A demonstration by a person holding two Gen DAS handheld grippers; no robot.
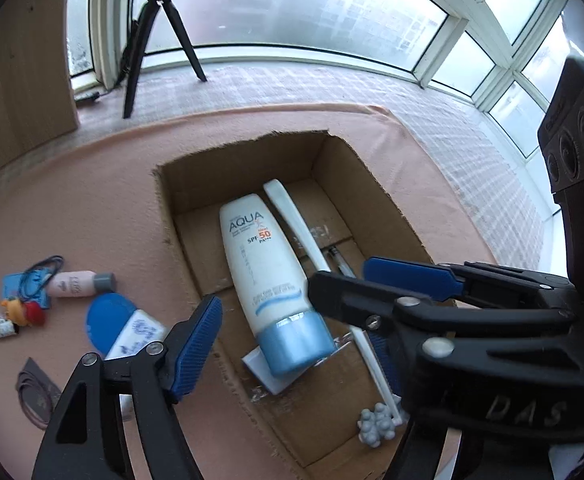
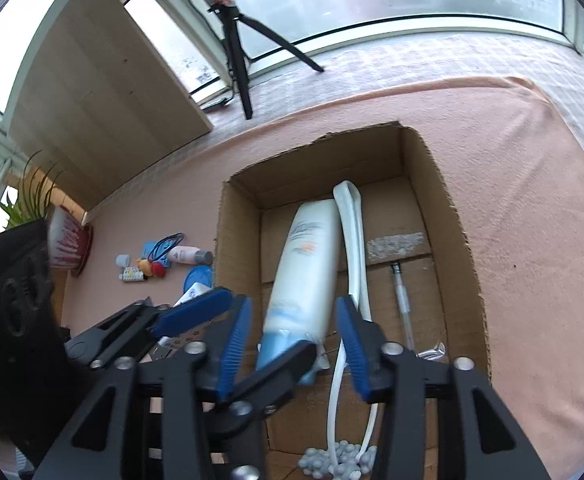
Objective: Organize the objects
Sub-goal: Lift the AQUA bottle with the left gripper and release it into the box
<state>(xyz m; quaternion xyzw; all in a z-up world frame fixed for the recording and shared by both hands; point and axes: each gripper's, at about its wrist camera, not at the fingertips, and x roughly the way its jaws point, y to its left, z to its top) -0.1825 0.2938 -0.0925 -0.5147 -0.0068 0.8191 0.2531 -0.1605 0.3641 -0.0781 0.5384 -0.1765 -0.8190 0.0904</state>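
Observation:
An open cardboard box (image 1: 247, 160) (image 2: 332, 156) stands on the pink cloth. Inside lies a white sunscreen tube (image 1: 259, 256) (image 2: 308, 264) with a blue cap, beside a long white handle (image 1: 296, 220) (image 2: 352, 232) ending in grey beads (image 1: 378, 426) (image 2: 336, 460). My left gripper (image 1: 289, 352) is open, its blue pads either side of the cap without touching it. My right gripper (image 2: 294, 348) is open too, with the tube's lower end between its pads. The two grippers cross over the box: the right gripper (image 1: 372, 286) reaches in from the right, the left gripper (image 2: 239, 336) from the left.
A thin pen (image 2: 404, 304) and a white packet (image 1: 267, 374) also lie in the box. Left of the box are a pink bottle (image 1: 79, 283), a blue disc (image 1: 107, 314), a duck toy (image 1: 15, 310) and a dark pouch (image 1: 35, 396). A tripod (image 1: 151, 32) and potted plant (image 2: 67, 244) stand beyond.

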